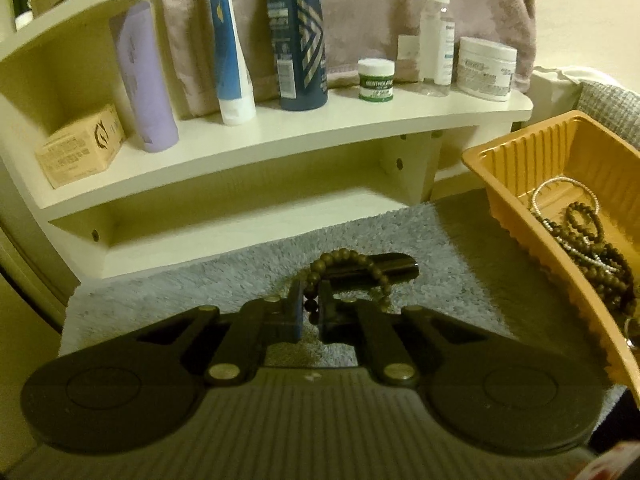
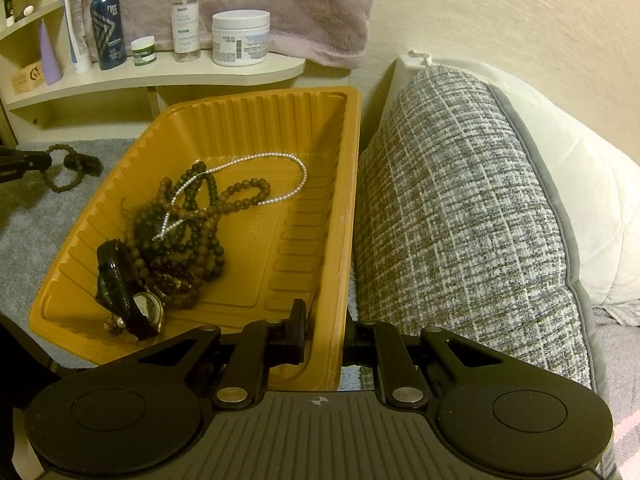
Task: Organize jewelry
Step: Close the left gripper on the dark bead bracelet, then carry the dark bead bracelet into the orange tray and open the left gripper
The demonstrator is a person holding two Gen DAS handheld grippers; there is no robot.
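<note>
Two grippers work over a grey rug (image 1: 224, 280) beside a low cream shelf (image 1: 280, 140). At the far left of that shelf sit a small cardboard box (image 1: 80, 146) and a lilac tube (image 1: 146, 80), then a blue-and-white tube (image 1: 230, 48), a dark blue bottle (image 1: 298, 36), a little green-labelled jar (image 1: 376, 79), a clear spray bottle (image 1: 434, 28) and a white tub (image 1: 486, 67), with a mauve towel (image 1: 360, 12) hanging behind them. In front of the shelf, low over the rug, the left gripper (image 1: 313, 312) has its jaws drawn nearly together on a strand of a brown bead bracelet (image 1: 348, 266), whose loop arches just ahead of the fingertips and drapes over a small black object that I cannot identify. To the right stands an orange plastic tray (image 2: 248, 120) resting on the rug, holding a tangle of dark bead strings (image 2: 188, 232), a thin pearl chain (image 2: 256, 164) lying across them, and a wristwatch with a black strap (image 2: 132, 300) at the near end. The right gripper (image 2: 324, 332) is clamped narrowly on the tray's near right wall, one finger inside and one outside. Just right of the tray, touching its side, leans a grey woven cushion (image 2: 460, 200), and behind that a white pillow (image 2: 580, 200) against the wall.
</note>
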